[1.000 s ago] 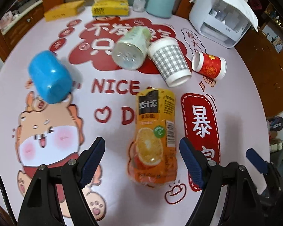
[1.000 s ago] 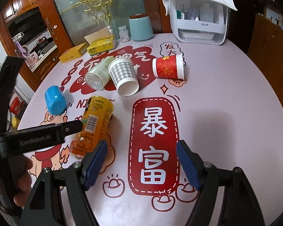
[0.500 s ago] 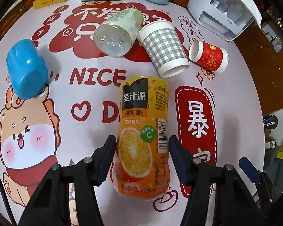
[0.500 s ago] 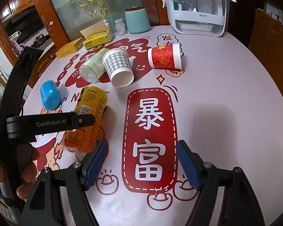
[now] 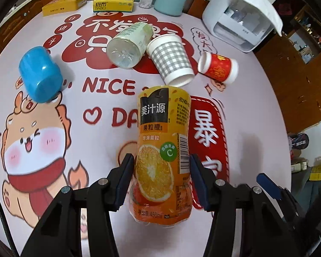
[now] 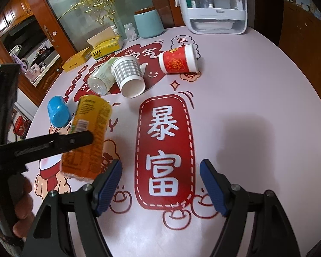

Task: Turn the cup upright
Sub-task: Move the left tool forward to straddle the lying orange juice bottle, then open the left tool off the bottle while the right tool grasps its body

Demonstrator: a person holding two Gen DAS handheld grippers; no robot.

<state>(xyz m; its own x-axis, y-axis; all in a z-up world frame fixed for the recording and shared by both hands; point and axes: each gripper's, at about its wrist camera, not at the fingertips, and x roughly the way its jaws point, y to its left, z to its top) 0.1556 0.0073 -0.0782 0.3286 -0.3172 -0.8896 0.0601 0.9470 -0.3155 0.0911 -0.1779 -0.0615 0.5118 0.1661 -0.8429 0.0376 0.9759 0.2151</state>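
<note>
Two blue pads of the left tool (image 5: 161,175) clamp the orange juice bottle (image 5: 163,150) around its lower body; its base end is nearest the lens, its far end is cut from sight by its own bulk, and whether it touches the counter (image 5: 256,107) cannot be told. The right tool (image 6: 160,184) stands wide, nothing between its pads, over the red printed panel. Beyond lie three cups on their sides: a blue cup (image 5: 40,73) to the left, a grey checked cup (image 5: 171,60) and a red cup (image 5: 218,68). One clear bottle (image 5: 128,45) lies touching the checked cup. Farthest back are two yellow boxes, one teal canister (image 5: 171,0), one small jar and a white dispenser (image 5: 241,19), its front blurred
</note>
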